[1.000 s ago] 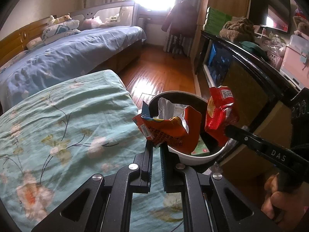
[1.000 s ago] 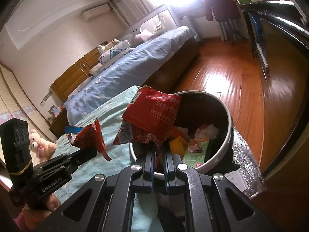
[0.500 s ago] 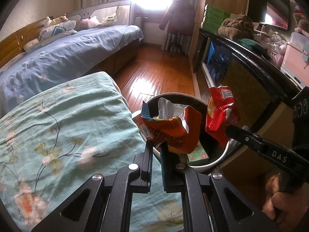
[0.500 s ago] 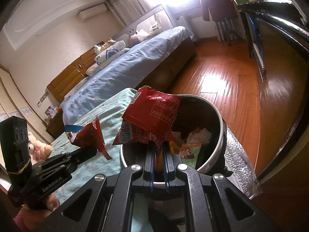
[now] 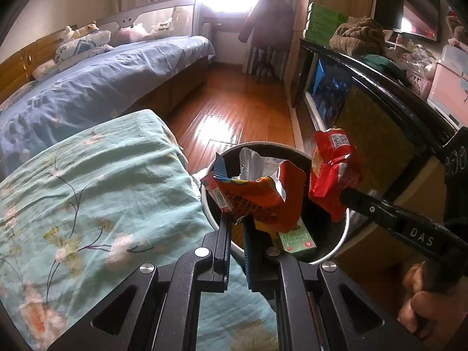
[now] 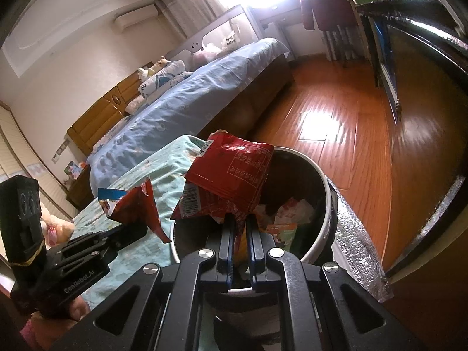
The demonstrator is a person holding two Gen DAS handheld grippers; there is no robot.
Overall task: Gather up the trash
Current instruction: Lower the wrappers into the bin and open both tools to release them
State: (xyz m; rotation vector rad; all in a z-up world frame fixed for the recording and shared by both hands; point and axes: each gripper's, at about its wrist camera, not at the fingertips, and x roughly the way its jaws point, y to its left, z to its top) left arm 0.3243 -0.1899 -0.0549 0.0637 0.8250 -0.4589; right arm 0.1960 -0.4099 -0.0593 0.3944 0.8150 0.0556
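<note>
My left gripper [image 5: 236,219] is shut on a torn orange snack bag [image 5: 257,194] with a silver lining and holds it over the near rim of a round white-rimmed trash bin [image 5: 345,231]. My right gripper [image 6: 240,219] is shut on a red snack bag [image 6: 234,175] and holds it above the same bin [image 6: 329,201]. The red bag also shows in the left wrist view [image 5: 332,169], the orange bag in the right wrist view [image 6: 131,207]. Wrappers and a green carton [image 5: 297,238] lie inside the bin.
A bed with a teal floral cover [image 5: 87,204] lies left of the bin. A blue-covered bed [image 5: 102,87] is beyond it. A dark cabinet [image 5: 380,111] stands on the right, with wood floor [image 5: 239,108] between. Silver foil [image 6: 354,234] lies beside the bin.
Both grippers have moved a little forward over the bin, each still holding its bag. The bin sits lower and closer in both views.
</note>
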